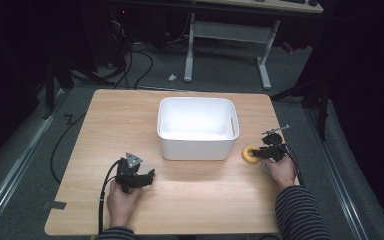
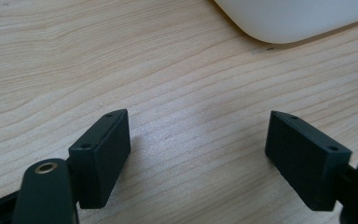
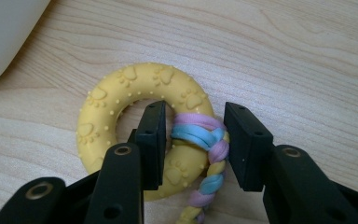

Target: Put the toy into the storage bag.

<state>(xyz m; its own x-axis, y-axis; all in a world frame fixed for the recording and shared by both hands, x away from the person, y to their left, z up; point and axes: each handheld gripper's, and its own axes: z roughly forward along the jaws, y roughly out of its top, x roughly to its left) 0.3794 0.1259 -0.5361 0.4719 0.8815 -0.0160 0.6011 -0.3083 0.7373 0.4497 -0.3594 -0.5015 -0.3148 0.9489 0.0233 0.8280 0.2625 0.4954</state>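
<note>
Yellow paw-print ring toy [image 3: 135, 135], rope-knotted, flat

A yellow rubber ring toy [image 3: 135, 116], embossed with paw prints and small dots, lies flat on a pale wooden worktop [image 3: 284, 56]. A pastel braided rope [image 3: 205, 140] in pink, blue and yellow is knotted around its right side. The right gripper [image 3: 195, 144] straddles that knot, one black jaw inside the ring's hole, the other outside, not quite closed. A white container's corner [image 3: 4, 32] shows at upper left.
</note>
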